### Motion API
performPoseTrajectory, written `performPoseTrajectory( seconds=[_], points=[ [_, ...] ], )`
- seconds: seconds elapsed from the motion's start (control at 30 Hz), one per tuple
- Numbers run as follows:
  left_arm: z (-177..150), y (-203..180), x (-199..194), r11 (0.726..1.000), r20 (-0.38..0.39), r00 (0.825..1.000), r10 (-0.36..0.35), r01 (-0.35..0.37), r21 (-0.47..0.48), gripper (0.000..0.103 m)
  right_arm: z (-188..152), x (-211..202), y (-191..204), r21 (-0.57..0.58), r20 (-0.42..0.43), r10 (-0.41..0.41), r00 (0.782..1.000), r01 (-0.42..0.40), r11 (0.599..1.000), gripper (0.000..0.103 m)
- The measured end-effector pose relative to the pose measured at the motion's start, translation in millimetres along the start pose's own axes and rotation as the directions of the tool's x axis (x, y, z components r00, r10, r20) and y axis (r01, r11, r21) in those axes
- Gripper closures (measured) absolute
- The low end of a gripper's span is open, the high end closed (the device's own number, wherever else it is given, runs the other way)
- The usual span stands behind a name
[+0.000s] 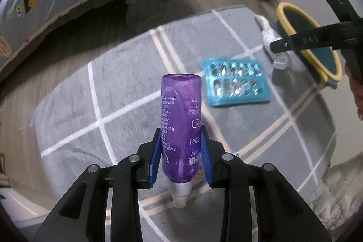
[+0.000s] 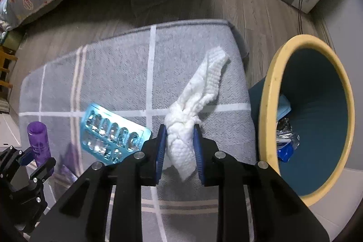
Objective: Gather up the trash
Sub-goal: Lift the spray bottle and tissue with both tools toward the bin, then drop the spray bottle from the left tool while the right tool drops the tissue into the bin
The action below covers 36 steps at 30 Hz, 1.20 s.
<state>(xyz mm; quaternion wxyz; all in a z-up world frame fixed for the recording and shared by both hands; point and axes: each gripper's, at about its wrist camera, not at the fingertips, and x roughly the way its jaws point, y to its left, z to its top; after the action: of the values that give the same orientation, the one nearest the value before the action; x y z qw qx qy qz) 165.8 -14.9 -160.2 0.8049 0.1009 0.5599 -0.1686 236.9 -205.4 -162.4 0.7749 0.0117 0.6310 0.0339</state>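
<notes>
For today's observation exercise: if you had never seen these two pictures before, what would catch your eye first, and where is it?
The purple bottle, gripped cap-down in the left tool above the grey rug, stands out first. Next comes the crumpled white tissue pinched in the right tool, beside the yellow-rimmed bin on the right. Between them, a blue blister pack lies on the rug.

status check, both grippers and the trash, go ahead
Left gripper jaws shut on purple bottle. Right gripper jaws shut on white tissue. Blue blister pack on rug. Bin unobstructed.
</notes>
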Motion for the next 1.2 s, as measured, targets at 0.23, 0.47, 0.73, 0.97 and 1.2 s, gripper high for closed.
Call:
performPoseTrajectory(
  seconds=[0.23,0.47,0.73,0.97,1.2],
  points=[
    [13.9,-10.3,-31.3,1.0,0.088,0.996,-0.025,0.024,0.005,0.07,-2.7,-40.9,-9.3,0.004,0.085,0.014,0.996,-0.014,1.0,0.08],
    [34.3,-38.0,-56.3,0.998,0.166,0.986,-0.032,0.024,0.05,0.07,-5.4,-85.6,-30.8,0.023,0.176,0.041,0.984,-0.046,0.999,0.08],
    [52.7,-77.3,-63.1,0.995,0.206,0.977,-0.062,0.044,0.093,0.07,-17.9,-107.8,-73.6,0.061,0.216,0.015,0.976,-0.028,0.998,0.08],
    [68.3,-115.2,-54.3,0.987,0.212,0.974,-0.085,0.053,0.152,0.07,-32.9,-119.7,-123.9,0.117,0.242,-0.009,0.97,-0.02,0.993,0.08],
    [76.1,-148.5,-47.3,0.976,0.209,0.971,-0.117,0.073,0.206,0.07,-42.2,-124.1,-175.0,0.177,0.251,-0.048,0.967,0.003,0.984,0.08]
  ],
)
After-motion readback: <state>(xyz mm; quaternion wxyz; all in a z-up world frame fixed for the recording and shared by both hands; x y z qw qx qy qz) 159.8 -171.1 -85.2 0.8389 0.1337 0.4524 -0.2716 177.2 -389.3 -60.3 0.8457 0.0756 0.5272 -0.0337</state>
